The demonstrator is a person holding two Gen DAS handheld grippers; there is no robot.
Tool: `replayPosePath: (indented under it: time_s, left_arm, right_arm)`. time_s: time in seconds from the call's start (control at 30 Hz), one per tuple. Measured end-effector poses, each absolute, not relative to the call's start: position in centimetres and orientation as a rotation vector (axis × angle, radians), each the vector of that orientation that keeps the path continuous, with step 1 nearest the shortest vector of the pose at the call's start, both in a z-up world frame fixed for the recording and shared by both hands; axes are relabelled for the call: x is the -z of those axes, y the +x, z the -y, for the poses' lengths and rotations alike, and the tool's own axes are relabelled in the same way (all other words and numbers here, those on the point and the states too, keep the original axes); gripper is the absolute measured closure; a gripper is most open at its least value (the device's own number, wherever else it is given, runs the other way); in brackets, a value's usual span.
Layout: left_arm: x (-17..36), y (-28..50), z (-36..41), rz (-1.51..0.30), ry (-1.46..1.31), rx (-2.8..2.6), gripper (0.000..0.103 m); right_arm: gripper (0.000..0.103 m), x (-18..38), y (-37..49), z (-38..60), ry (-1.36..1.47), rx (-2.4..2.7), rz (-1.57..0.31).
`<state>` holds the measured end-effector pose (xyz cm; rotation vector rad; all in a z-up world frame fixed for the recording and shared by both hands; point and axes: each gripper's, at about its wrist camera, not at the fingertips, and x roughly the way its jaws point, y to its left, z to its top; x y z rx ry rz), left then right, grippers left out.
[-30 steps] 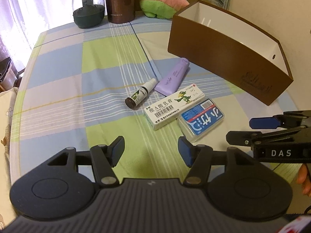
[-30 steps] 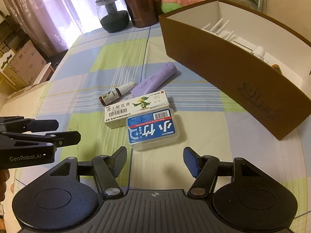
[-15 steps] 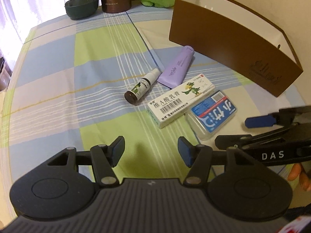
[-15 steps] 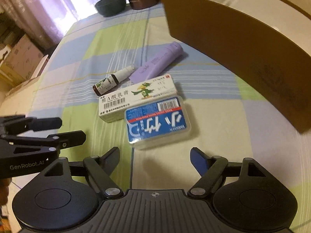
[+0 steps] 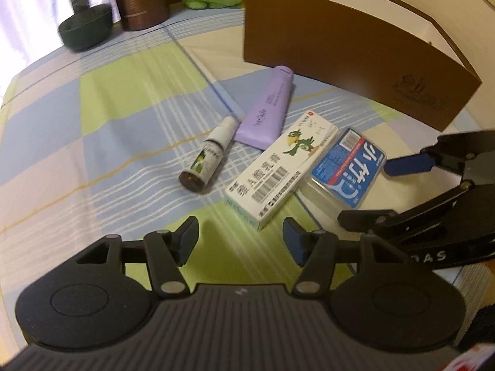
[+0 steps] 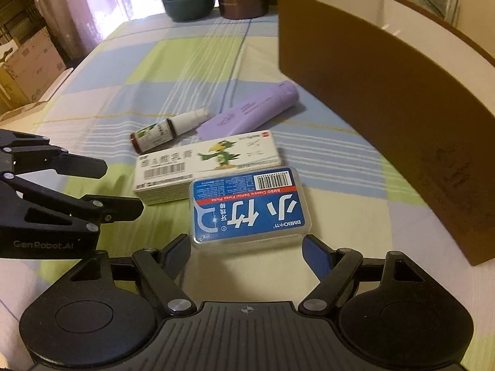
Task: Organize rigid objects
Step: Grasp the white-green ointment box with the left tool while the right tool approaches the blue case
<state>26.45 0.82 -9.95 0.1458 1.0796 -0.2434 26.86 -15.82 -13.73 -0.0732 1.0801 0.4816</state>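
Right wrist view: the right gripper is held tilted down over the checked tablecloth, jaws spread wide with nothing clamped; the near edge of the floss pick case lies just ahead of the fingertips, between their lines. The case is a clear, flat plastic box with a blue label, white characters and a barcode. Touching its far side is a white medicine carton printed with a green bird. Beyond it a small brown spray bottle and a lilac tube are seen lying flat, and to the right the brown storage box with a white interior. The left gripper is likewise tilted down, jaws parted and empty, just short of the carton's near end. A dark jar and a brown canister are noted at the far edge.
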Motion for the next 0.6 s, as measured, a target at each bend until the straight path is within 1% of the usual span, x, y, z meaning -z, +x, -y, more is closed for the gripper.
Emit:
replayPosePath:
  time_s: [0.27, 0.33, 0.4, 0.5, 0.57, 0.6]
  left_arm:
    - [10.7, 28.2, 0.6, -1.052, 0.243, 0.336, 0.045]
    - [11.0, 28.4, 1.0, -1.045, 0.265, 0.358, 0.040]
    - [11.4, 28.7, 1.3, -1.045, 0.286, 0.375, 0.039]
    - [11.9, 29.1, 1.7, -1.056, 0.282, 0.393, 0.044]
    - [12.0, 29.0, 2.1, -1.066, 0.262, 0.408, 0.044]
    - [12.0, 28.9, 2.3, -1.071, 0.254, 0.415, 0.048]
  right_arm:
    - [0.027, 13.9, 28.0, 19.3, -0.006, -0.355, -1.107]
    - [0.027, 13.9, 28.3, 20.1, 0.008, -0.339, -1.115]
    - [0.027, 13.9, 28.3, 20.7, 0.014, -0.330, -1.124]
    - [0.027, 13.7, 28.2, 21.2, 0.023, -0.314, -1.134]
    - [0.027, 13.5, 28.0, 21.7, 0.053, -0.311, -1.135]
    - [0.027, 13.3, 27.9, 21.9, 0.077, -0.312, -1.134]
